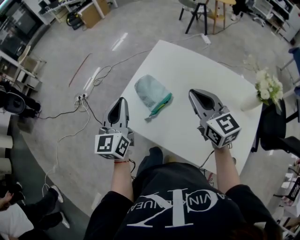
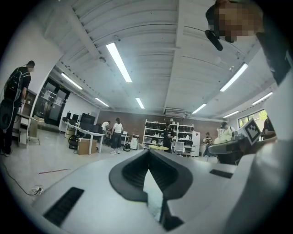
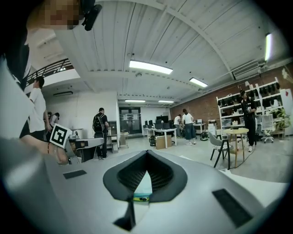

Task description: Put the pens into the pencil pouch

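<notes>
A grey-teal pencil pouch [image 1: 151,92] lies flat in the middle of the white table [image 1: 197,65], its green-edged opening [image 1: 161,104] turned toward me. No loose pens show on the table. My left gripper [image 1: 122,100] hangs raised over the table's near-left edge, jaws shut, nothing between them. My right gripper [image 1: 192,93] is raised to the right of the pouch, also shut and empty. In the left gripper view the left gripper [image 2: 149,153] points level across the room. In the right gripper view the right gripper [image 3: 146,154] does too, with a sliver of the pouch [image 3: 142,187] below the jaws.
A vase of white flowers [image 1: 266,86] stands at the table's right edge. A black chair [image 1: 280,131] sits beside that edge. Cables and a power strip [image 1: 82,97] lie on the floor at the left. A stool [image 1: 199,11] stands beyond the table. Several people stand far off.
</notes>
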Available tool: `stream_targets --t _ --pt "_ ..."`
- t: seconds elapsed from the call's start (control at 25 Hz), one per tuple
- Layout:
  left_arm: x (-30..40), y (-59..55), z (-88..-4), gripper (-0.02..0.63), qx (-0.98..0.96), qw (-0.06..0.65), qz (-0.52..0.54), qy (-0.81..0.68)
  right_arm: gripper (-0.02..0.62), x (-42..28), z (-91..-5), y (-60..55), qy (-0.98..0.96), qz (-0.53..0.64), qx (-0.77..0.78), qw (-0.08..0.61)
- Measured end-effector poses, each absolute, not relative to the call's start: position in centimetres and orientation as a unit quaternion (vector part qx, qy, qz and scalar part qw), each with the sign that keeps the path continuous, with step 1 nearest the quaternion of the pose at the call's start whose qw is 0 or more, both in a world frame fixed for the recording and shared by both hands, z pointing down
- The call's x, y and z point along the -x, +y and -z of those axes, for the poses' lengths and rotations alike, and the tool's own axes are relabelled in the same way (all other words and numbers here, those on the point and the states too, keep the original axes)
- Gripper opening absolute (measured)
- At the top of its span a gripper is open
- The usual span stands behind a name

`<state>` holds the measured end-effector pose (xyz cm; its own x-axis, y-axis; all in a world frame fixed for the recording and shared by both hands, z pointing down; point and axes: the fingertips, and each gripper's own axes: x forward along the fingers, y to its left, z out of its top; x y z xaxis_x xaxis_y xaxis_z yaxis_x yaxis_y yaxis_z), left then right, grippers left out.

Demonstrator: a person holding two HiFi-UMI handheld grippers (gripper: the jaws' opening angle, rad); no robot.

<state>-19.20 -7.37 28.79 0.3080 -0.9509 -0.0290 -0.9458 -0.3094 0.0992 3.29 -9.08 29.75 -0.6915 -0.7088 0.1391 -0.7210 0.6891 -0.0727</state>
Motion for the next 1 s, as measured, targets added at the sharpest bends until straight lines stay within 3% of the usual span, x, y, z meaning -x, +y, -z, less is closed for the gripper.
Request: stream_targets --t 1.0 --pt "19.9 -7.2 -26.0 0.003 -0.793 -0.014 0.047 -0.607 0.009 -3.7 -28.4 -9.2 -0.917 -0.050 -0.395 0.038"
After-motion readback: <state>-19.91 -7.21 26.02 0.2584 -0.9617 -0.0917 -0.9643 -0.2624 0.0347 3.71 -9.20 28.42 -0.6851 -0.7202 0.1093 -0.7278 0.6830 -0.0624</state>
